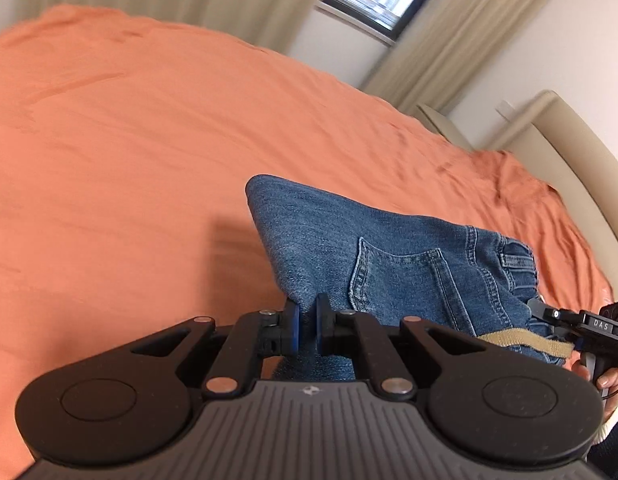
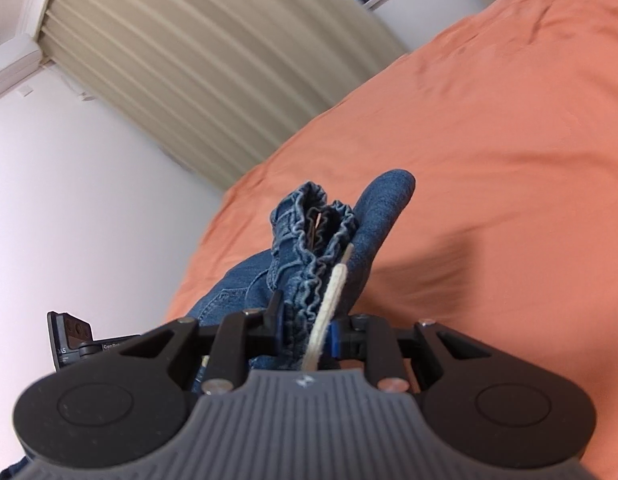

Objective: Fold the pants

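Above the orange bedsheet [image 1: 149, 128], both tools carry the pants [image 1: 389, 248] off the surface. Main risk as I judge it: the left gripper [image 1: 305, 326] pinches only a thin edge of denim, jaws nearly closed on it, so a tug or swing could pull it free and the fold collapses. My right gripper [image 2: 305, 330] is clamped on the bunched elastic waistband [image 2: 317, 236], with the beige drawstring [image 2: 329, 304] running between the jaws; a bite on cord rather than cloth may slide. Denim rises ahead of both sets of jaws, back pocket [image 1: 401, 276] facing the left camera, waistband end toward the right.
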Demonstrator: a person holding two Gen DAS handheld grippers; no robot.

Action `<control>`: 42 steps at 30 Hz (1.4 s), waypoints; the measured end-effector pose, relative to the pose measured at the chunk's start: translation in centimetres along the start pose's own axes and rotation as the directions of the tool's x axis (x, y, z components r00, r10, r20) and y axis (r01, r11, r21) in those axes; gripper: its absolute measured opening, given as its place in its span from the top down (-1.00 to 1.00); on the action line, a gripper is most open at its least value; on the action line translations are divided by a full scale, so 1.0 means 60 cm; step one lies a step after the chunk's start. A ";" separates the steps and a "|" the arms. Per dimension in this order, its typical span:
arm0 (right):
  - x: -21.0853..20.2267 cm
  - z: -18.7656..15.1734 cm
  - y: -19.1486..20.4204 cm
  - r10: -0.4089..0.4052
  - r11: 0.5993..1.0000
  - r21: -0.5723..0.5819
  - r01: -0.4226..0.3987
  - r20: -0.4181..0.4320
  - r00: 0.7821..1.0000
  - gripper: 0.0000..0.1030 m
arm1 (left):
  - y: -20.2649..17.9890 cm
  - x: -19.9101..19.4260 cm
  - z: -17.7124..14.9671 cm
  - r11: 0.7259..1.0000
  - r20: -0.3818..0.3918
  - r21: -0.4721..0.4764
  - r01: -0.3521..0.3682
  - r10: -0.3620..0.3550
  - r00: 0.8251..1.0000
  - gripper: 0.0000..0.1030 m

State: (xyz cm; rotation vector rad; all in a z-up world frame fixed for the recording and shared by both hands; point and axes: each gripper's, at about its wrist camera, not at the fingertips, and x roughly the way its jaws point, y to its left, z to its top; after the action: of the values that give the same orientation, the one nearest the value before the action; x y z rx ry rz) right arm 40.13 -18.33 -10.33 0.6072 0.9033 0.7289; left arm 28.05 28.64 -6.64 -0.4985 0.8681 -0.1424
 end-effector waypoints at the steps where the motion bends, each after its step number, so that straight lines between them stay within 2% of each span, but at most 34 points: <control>1: 0.023 -0.009 0.013 0.016 1.000 0.009 -0.016 -0.007 1.000 0.69 | 0.021 -0.018 0.004 1.000 0.006 -0.001 -0.017 0.017 1.000 0.86; 6: 0.131 -0.056 0.063 0.062 0.997 0.037 -0.060 -0.059 0.996 0.69 | 0.103 -0.064 0.008 0.995 0.010 -0.005 -0.102 0.102 0.995 0.86; 10: 0.197 -0.090 0.063 0.070 0.997 0.049 -0.065 -0.093 0.993 0.69 | 0.171 -0.069 -0.014 0.992 -0.003 -0.035 -0.121 0.121 0.993 0.85; 14: 0.247 -0.127 0.030 0.016 0.995 0.098 -0.001 -0.150 0.989 0.69 | 0.220 -0.028 -0.046 0.989 -0.055 -0.086 -0.117 0.113 0.992 0.85; 17: 0.263 -0.148 -0.007 -0.037 0.989 0.135 0.062 -0.182 0.983 0.69 | 0.238 0.007 -0.068 0.987 -0.103 -0.074 -0.139 0.132 0.986 0.84; 20: 0.267 -0.160 -0.037 -0.047 0.980 0.183 0.083 -0.189 0.981 0.69 | 0.256 0.026 -0.076 0.990 -0.126 -0.084 -0.113 0.102 0.987 0.82; 25: 0.299 -0.165 -0.023 -0.109 0.977 0.160 0.140 -0.186 0.977 0.65 | 0.267 0.042 -0.080 0.991 -0.160 -0.079 -0.112 0.098 0.982 0.66; 27: 0.303 -0.164 -0.011 -0.130 0.976 0.148 0.159 -0.187 0.974 0.57 | 0.268 0.038 -0.083 0.989 -0.170 -0.091 -0.115 0.099 0.981 0.64; 29: 0.305 -0.166 0.002 -0.168 0.975 0.114 0.192 -0.191 0.967 0.39 | 0.267 0.028 -0.086 0.988 -0.182 -0.087 -0.130 0.113 0.977 0.60; 31: 0.299 -0.161 0.020 -0.223 0.971 0.043 0.234 -0.181 0.958 0.30 | 0.260 0.015 -0.089 0.985 -0.194 -0.064 -0.159 0.144 0.970 0.59; 32: 0.263 -0.170 0.025 -0.266 0.963 -0.010 0.268 -0.166 0.950 0.21 | 0.255 0.008 -0.092 0.983 -0.195 -0.048 -0.176 0.163 0.967 0.59; 34: 0.237 -0.168 0.055 -0.352 0.932 -0.128 0.338 -0.113 0.929 0.15 | 0.248 -0.017 -0.099 0.976 -0.182 -0.004 -0.220 0.215 0.959 0.59; 36: 0.213 -0.170 0.085 -0.428 0.885 -0.222 0.409 -0.044 0.903 0.21 | 0.228 -0.041 -0.109 0.949 -0.150 0.069 -0.306 0.314 0.938 0.60; 37: 0.201 -0.174 0.103 -0.438 0.869 -0.260 0.422 -0.006 0.899 0.22 | 0.213 -0.051 -0.114 0.938 -0.120 0.102 -0.333 0.344 0.931 0.60; 38: 0.186 -0.180 0.118 -0.432 0.860 -0.288 0.420 0.025 0.902 0.23 | 0.198 -0.061 -0.119 0.933 -0.092 0.117 -0.341 0.352 0.932 0.60; 41: 0.162 -0.210 0.179 -0.404 0.818 -0.408 0.406 0.096 0.910 0.23 | 0.162 -0.085 -0.140 0.945 -0.032 0.145 -0.295 0.302 0.953 0.60; 42: 0.165 -0.222 0.199 -0.392 0.801 -0.449 0.396 0.105 0.914 0.23 | 0.149 -0.086 -0.148 0.941 -0.019 0.165 -0.295 0.302 0.953 0.60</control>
State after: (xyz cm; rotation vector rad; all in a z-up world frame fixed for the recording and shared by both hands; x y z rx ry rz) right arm 29.25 -1.20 -12.81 -0.0128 0.7768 0.5307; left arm 17.27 34.91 -12.10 -0.2088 0.9565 0.0553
